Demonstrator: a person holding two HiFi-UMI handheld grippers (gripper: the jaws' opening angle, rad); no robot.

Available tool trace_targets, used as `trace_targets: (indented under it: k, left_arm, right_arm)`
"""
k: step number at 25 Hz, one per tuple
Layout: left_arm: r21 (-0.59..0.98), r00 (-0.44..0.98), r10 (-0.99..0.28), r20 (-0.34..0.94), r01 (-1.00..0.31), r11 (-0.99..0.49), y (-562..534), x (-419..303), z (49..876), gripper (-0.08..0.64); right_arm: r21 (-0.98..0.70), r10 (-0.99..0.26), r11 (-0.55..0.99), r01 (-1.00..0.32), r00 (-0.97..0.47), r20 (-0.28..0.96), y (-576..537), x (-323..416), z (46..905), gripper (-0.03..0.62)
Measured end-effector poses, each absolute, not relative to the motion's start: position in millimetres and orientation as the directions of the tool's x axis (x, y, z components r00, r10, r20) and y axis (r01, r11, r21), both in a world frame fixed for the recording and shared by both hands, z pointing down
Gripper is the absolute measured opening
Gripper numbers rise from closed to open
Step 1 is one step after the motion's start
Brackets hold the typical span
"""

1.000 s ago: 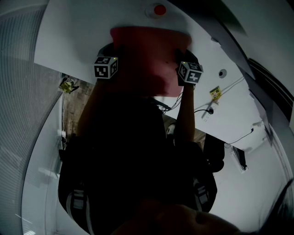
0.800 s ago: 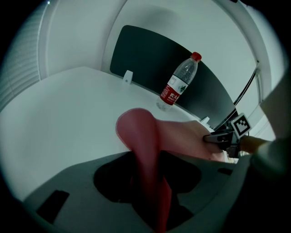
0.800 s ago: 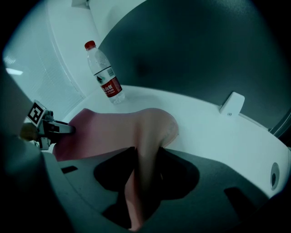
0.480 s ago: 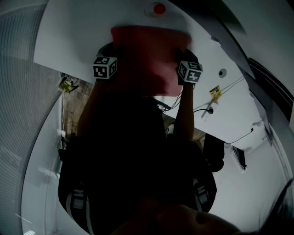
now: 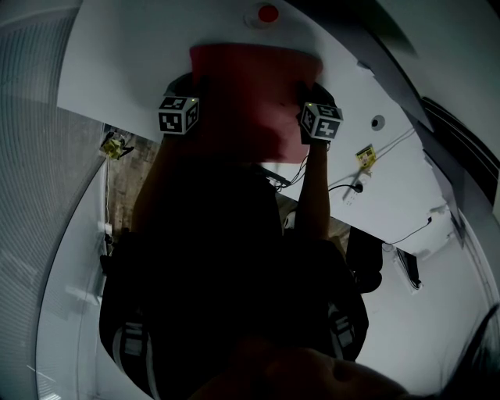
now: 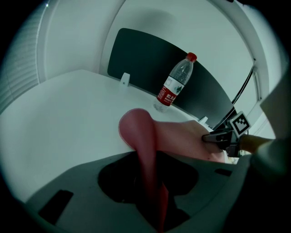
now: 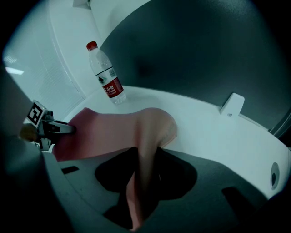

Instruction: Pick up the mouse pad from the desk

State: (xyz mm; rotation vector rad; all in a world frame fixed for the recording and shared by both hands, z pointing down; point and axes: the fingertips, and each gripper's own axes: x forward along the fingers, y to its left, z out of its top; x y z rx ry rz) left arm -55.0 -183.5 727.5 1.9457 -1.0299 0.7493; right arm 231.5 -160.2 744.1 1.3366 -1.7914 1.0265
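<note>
The pink mouse pad (image 5: 250, 86) lies on the white desk (image 5: 117, 62) between my two grippers. My left gripper (image 5: 195, 80) sits at its left edge and my right gripper (image 5: 312, 92) at its right edge. In the left gripper view the pad's (image 6: 182, 139) near edge curls up and runs between the jaws of the left gripper (image 6: 152, 191). The right gripper view shows the pad's (image 7: 104, 136) other edge pinched by the right gripper (image 7: 138, 191). Both pairs of jaws have just been closing with the pad's edge between them.
A clear water bottle (image 6: 176, 84) with a red cap (image 5: 268, 14) stands upright just beyond the pad. A dark partition panel (image 7: 204, 54) rises behind the desk. Cables and a yellow tag (image 5: 366, 158) lie to the right, near a round hole (image 5: 378, 123).
</note>
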Motion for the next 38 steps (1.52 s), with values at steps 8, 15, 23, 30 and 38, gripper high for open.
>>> trace_targets:
  k: [8,15,23,30,38]
  left_arm:
    - [0.363,0.5,-0.401,0.768,-0.855,-0.371,-180.5,-50.9,719.8,0.098]
    - [0.357,0.504,-0.414,0.758,-0.852,-0.383,-177.9,-47.7,710.1,0.089]
    - [0.355,0.522,-0.434,0.734,-0.84,-0.409,-173.6,-41.8,694.4,0.08]
    - [0.355,0.532,-0.454,0.715,-0.835,-0.42,-169.3,-36.6,683.5,0.074]
    - [0.351,0.552,-0.466,0.692,-0.821,-0.451,-164.5,-30.8,666.6,0.071]
  right_arm:
    - [-0.195,-0.457,0.169,-0.966,-0.252,0.853,-157.6,228.5,737.5,0.111]
    - [-0.204,-0.472,0.17,-0.964,-0.262,0.842,-154.6,226.3,731.6,0.103]
    - [-0.212,-0.492,0.165,-0.963,-0.267,0.829,-149.7,224.5,722.3,0.097]
    - [-0.23,-0.517,0.15,-0.962,-0.275,0.811,-143.6,225.8,712.6,0.094]
    - [-0.238,-0.549,0.135,-0.962,-0.273,0.79,-133.8,226.1,699.1,0.089]
